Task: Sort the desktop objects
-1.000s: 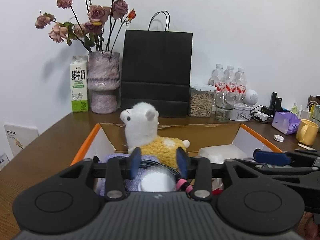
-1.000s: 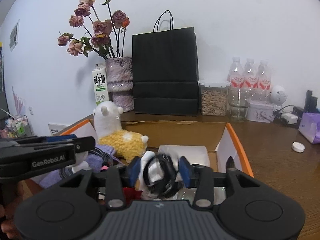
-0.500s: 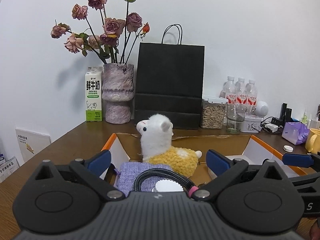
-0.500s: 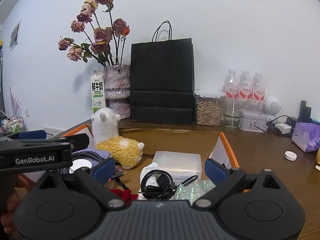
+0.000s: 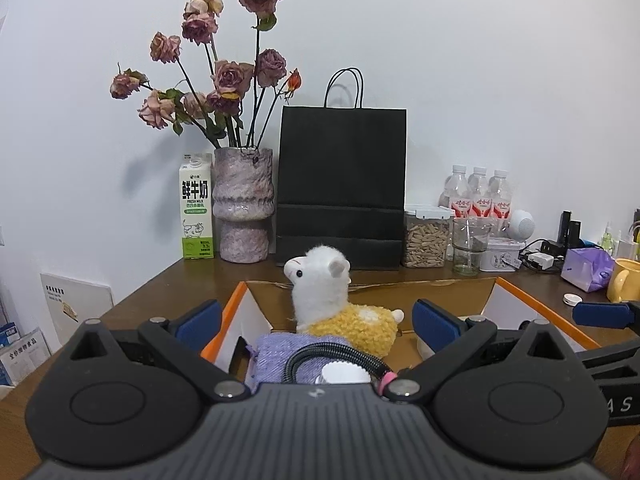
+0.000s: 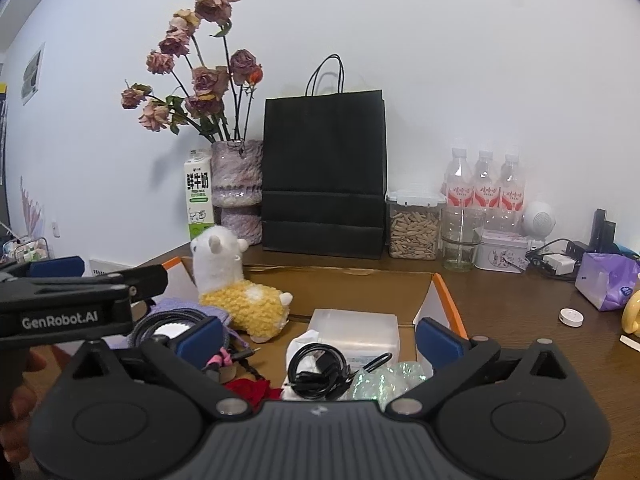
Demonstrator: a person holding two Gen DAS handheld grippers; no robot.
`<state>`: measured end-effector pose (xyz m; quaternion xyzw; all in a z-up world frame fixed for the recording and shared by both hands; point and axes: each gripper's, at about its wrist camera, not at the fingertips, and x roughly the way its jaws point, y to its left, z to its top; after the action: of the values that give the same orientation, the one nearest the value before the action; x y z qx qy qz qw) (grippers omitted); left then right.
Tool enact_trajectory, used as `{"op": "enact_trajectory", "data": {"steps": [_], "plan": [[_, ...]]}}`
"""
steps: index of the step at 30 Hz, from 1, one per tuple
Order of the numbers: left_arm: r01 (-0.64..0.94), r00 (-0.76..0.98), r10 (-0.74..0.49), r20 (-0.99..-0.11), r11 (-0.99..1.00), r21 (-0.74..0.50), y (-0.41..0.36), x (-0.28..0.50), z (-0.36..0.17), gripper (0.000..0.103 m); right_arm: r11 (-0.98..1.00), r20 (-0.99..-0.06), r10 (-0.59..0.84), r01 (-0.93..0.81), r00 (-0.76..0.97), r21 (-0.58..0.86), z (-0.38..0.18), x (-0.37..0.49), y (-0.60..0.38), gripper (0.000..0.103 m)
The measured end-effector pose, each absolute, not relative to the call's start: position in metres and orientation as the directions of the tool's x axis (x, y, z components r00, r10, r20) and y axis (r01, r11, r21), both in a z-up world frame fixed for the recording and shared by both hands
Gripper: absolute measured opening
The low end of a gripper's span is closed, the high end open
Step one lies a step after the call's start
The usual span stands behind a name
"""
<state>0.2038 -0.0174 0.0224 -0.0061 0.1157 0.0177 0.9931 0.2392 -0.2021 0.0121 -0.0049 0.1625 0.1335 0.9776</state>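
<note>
a wooden desk (image 6: 520, 304) is seen below a white wall. the left gripper (image 5: 316, 322) stands wide apart and empty; the right gripper's (image 6: 318, 338) jaws are opening, with nothing pressed. the soft, light cable coil (image 6: 318, 368), low in the frame, is best pinched across its bundle.

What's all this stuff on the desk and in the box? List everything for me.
cardboard box: one, brown, orange-edged flaps, on desk
alpaca plush: one, white and yellow, in box
purple pouch: one, in box
black cable coil: one, in box
plastic container: one, translucent, in box
paper bag: one, black, by wall
vase of dried roses: one, pink, beside bag
milk carton: one, white-green
seed jar: one, clear
water bottles: three
mug: one, yellow
left gripper: open
right gripper: open
</note>
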Motion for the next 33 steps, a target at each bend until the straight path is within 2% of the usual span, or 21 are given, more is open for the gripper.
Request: {"op": "enact_trajectory", "data": {"steps": [18,33], "plan": [[0.018,0.966,-0.017,-0.259,1.000,0.001,-0.011,0.116,0.035,0.103,0.957,-0.343,0.277,-0.289,0.898,0.016,0.028,0.146,-0.206,0.103],[0.034,0.947,-0.046,-0.318,0.999,-0.042,-0.010,0.042,0.010,0.103,0.948,-0.388,0.306,-0.317,0.870,0.036,0.009,0.067,-0.204,0.103]]}}
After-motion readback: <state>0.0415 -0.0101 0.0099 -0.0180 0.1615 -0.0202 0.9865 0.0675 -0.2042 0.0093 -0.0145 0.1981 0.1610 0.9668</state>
